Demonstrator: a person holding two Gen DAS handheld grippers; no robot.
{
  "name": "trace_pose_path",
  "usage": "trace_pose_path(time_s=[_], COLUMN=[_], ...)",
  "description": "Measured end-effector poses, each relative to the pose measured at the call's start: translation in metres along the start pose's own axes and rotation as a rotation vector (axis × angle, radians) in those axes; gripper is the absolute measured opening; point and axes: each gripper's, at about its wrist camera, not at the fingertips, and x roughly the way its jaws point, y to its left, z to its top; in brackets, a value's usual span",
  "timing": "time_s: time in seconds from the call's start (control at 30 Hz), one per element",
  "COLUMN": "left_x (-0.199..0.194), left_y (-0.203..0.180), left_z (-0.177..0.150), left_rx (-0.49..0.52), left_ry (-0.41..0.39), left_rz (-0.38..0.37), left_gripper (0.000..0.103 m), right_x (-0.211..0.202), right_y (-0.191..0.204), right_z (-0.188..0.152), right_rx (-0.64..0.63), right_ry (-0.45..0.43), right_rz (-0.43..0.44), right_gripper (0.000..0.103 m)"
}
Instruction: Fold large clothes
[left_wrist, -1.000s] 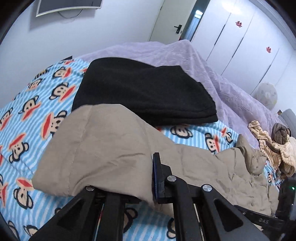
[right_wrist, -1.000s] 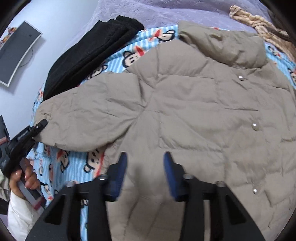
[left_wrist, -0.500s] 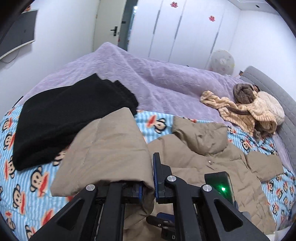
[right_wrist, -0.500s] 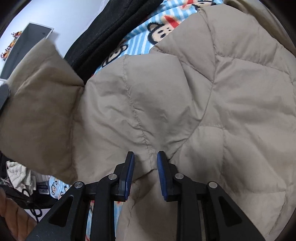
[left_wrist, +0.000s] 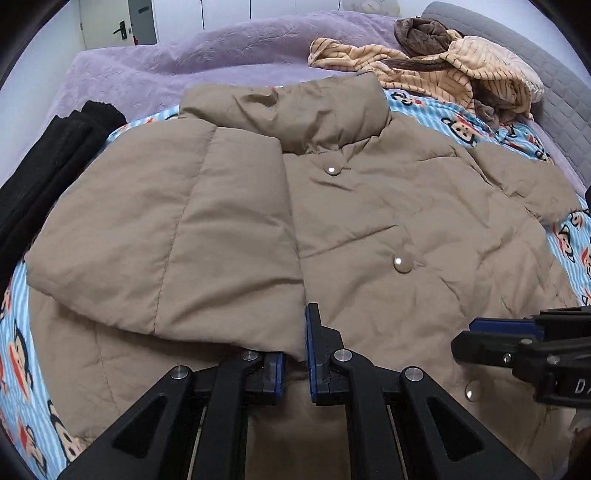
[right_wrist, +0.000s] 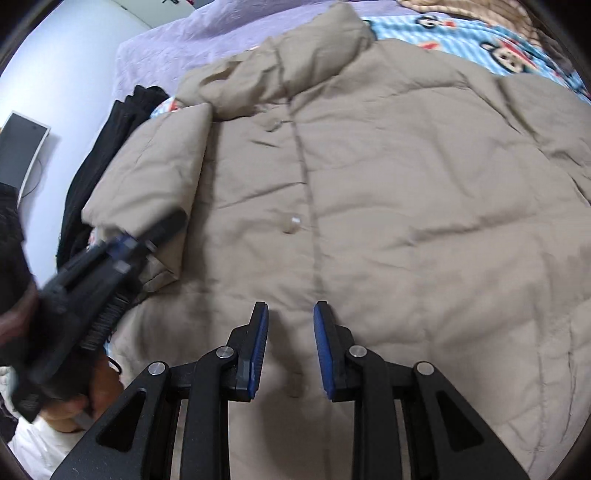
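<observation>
Jacket (left_wrist: 369, 221): plain tan. Sheet (left_wrist: 569, 229): light-blue stripes, monkey-face print. Blanket (left_wrist: 184, 66): lilac. Folded garment (left_wrist: 44, 166): black. Gripper pads (right_wrist: 258, 350): blue.

a tan quilted puffer jacket (left_wrist: 388, 206) with a tall stand-up collar and a row of pale snap buttons lies front-up and spread flat on the bed, collar toward the far side. one sleeve (left_wrist: 177, 236) is folded inward across the chest, its cuff end near the snap placket; the other sleeve stretches outward.
</observation>
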Motion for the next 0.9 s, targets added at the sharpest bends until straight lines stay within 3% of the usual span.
trace_pose_path(time_s=[0.07,0.1,0.13,0.17,0.2,0.37,0.43,0.47,0.5,0.57,0.67,0.77,0.9], left_x=[-0.009,-0.016,-0.022,-0.030,-0.042,-0.077,-0.084,-0.083,-0.078,-0.068,-0.048,-0.032,-0.029], left_y=[0.002,0.004,0.007,0.012,0.020,0.068,0.100,0.117,0.135,0.162,0.185,0.192,0.183], left_z=[-0.005,-0.007,-0.009,-0.011,-0.013,-0.021,-0.030,-0.035,-0.040,-0.048,-0.059,-0.071,-0.072], left_rx=[-0.004,-0.004,-0.006,-0.019,-0.042,-0.214,-0.329,-0.380,-0.427,-0.511,-0.561,-0.596,-0.553], left_ry=[-0.005,-0.010,-0.016,-0.038,-0.080,-0.118,-0.117,-0.111,-0.091,-0.052,-0.011,0.010,0.002], left_rz=[-0.006,0.003,0.023,0.053,0.076,0.109,0.138,0.154,0.164,0.173,0.217,0.216,0.254], left_gripper=[0.012,0.028,0.069,0.089,0.098,0.098,0.098,0.098,0.098,0.091,0.090,0.090,0.090], right_x=[0.001,0.003,0.003,0.003,0.001,-0.011,-0.020,-0.025,-0.029,-0.036,-0.026,0.001,0.038], right_y=[-0.007,-0.009,-0.010,-0.010,-0.009,0.005,0.020,0.029,0.040,0.065,0.120,0.162,0.192], right_z=[-0.002,-0.004,-0.004,-0.004,-0.002,0.005,0.010,0.013,0.015,0.019,0.024,0.018,0.015], right_rx=[0.011,0.015,0.014,0.009,0.002,-0.063,-0.110,-0.138,-0.172,-0.255,-0.418,-0.558,-0.710], right_ry=[0.003,0.003,0.002,0.001,-0.001,-0.035,-0.064,-0.084,-0.108,-0.149,-0.176,-0.165,-0.183], right_rz=[0.016,0.023,0.027,0.029,0.027,0.002,-0.008,-0.012,-0.009,0.000,-0.004,-0.070,-0.247], right_gripper=[0.028,0.028,0.028,0.028,0.028,0.031,0.047,0.065,0.074,0.076,0.081,0.081,0.081])
